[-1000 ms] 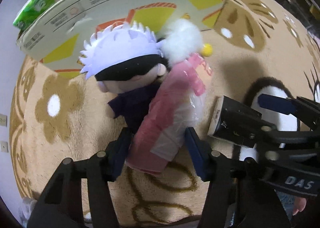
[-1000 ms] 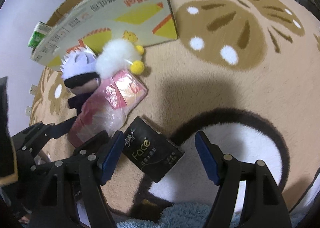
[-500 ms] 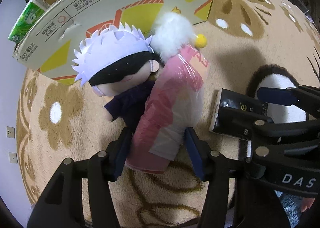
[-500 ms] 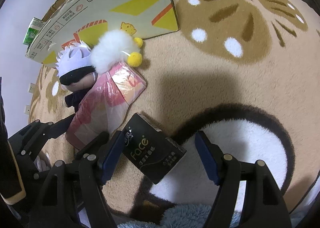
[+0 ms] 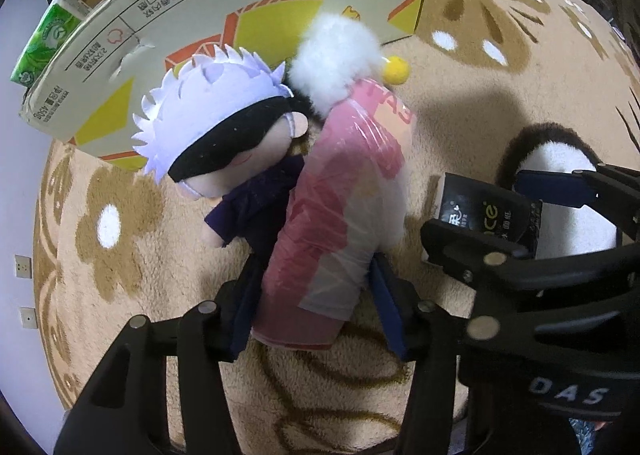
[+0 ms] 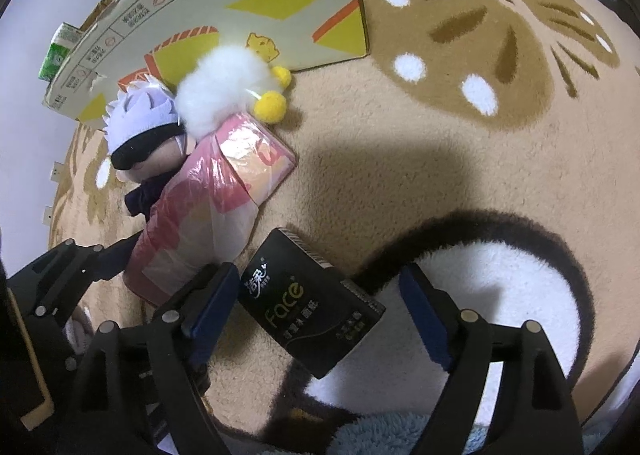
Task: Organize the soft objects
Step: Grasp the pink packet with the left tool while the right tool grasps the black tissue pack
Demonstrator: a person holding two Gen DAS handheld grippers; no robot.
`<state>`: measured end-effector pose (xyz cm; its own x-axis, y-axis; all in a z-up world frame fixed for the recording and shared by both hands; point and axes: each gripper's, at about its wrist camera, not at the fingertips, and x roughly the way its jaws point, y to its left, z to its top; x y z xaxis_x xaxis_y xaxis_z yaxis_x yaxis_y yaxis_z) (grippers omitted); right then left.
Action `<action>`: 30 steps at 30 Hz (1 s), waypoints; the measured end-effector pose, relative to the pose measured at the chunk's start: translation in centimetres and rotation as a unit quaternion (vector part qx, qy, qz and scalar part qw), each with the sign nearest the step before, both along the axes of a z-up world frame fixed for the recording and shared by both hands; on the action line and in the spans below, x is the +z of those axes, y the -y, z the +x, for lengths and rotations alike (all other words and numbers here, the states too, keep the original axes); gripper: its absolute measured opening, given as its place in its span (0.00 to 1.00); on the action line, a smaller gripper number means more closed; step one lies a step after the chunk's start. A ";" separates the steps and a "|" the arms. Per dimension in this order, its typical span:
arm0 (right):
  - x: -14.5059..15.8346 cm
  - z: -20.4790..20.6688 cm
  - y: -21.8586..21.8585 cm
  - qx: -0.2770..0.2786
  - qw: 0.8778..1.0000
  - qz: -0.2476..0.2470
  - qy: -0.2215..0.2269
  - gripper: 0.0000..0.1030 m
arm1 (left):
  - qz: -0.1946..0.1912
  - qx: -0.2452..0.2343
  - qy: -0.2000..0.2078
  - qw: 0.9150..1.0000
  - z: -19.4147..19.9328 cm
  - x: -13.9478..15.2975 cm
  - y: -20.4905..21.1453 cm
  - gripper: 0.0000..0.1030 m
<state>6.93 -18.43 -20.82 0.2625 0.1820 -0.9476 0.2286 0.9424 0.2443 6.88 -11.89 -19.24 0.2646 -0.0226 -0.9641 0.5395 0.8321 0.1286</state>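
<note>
Straddling the near end of the pink tissue pack, the left gripper has a blue pad against each side of the wrapper, apparently gripping it. The right gripper stands wide around the black tissue pack, left pad touching it (right pad well clear). Both packs lie on the beige rug, the pink one against the white-haired plush doll and fluffy white toy by the cardboard box.
</note>
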 end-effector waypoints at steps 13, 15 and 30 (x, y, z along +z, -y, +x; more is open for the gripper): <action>0.8 -0.5 0.5 -0.021 0.999 0.003 0.029 0.60 | -0.029 0.004 0.002 1.000 -0.2 2.5 -1.0 0.28; 0.9 -0.6 0.7 -0.023 0.999 0.005 0.033 0.58 | -0.043 0.010 -0.001 0.999 -0.1 2.9 -1.4 0.24; 3.2 -0.5 1.7 -0.015 0.996 0.012 0.092 0.27 | -0.119 0.036 -0.018 0.992 0.6 6.4 -4.0 0.20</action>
<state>6.39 -20.13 -17.61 0.4370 0.1934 -0.8784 0.2050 0.9295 0.3066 7.52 -7.90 -12.79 0.2386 -0.2337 -0.9426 0.4784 0.8730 -0.0954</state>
